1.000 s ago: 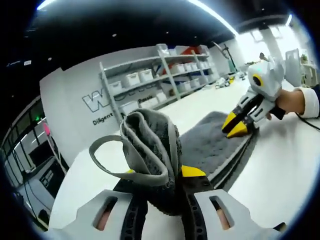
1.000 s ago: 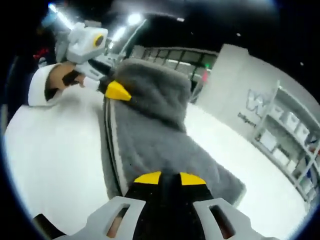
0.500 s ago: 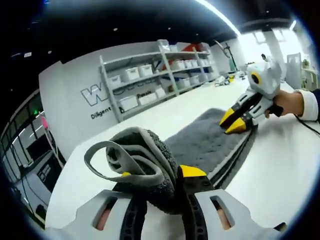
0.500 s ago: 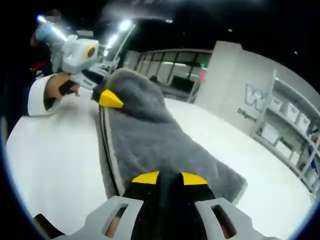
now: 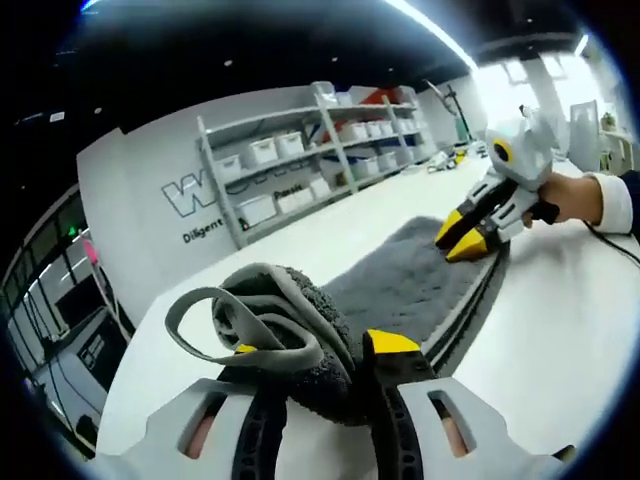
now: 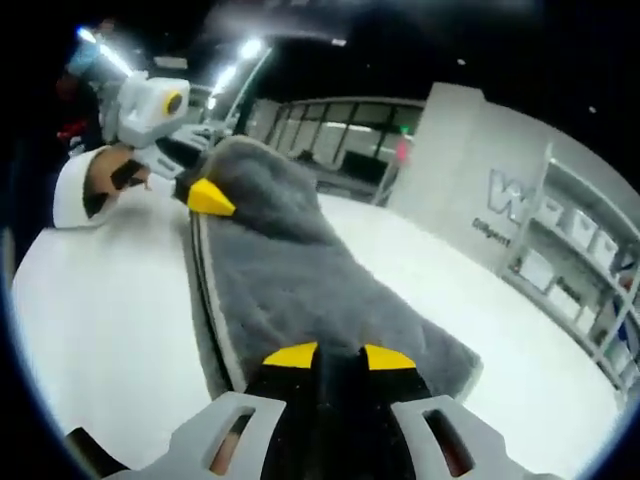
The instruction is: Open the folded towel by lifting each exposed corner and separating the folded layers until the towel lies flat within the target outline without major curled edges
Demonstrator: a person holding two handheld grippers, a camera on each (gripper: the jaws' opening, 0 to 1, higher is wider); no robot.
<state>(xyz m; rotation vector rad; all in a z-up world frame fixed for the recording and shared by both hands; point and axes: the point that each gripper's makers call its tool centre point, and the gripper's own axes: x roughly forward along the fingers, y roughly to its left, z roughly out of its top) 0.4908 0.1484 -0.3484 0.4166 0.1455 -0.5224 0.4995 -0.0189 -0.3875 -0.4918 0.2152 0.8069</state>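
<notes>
A grey fluffy towel [image 5: 405, 280] lies stretched along the white table [image 5: 560, 330], its edge showing folded layers. In the left gripper view my left gripper [image 5: 318, 352] is shut on a bunched corner of the towel, with a hem loop [image 5: 205, 310] curling out to the left. Far along the towel, my right gripper [image 5: 462, 240] is shut on the other end, held by a hand. In the right gripper view the towel [image 6: 300, 290] runs away from my right gripper [image 6: 338, 356], which pinches its near edge, to the left gripper [image 6: 205, 195] holding the raised far end.
White shelving [image 5: 320, 140] with storage bins stands against the far wall behind the table. A cable [image 5: 610, 245] trails on the table near the person's sleeve [image 5: 615, 200]. Bare table top lies on both sides of the towel.
The corner held by my left gripper has come down lower and the towel has stretched out flatter between the two grippers. Both stay shut on the towel.
</notes>
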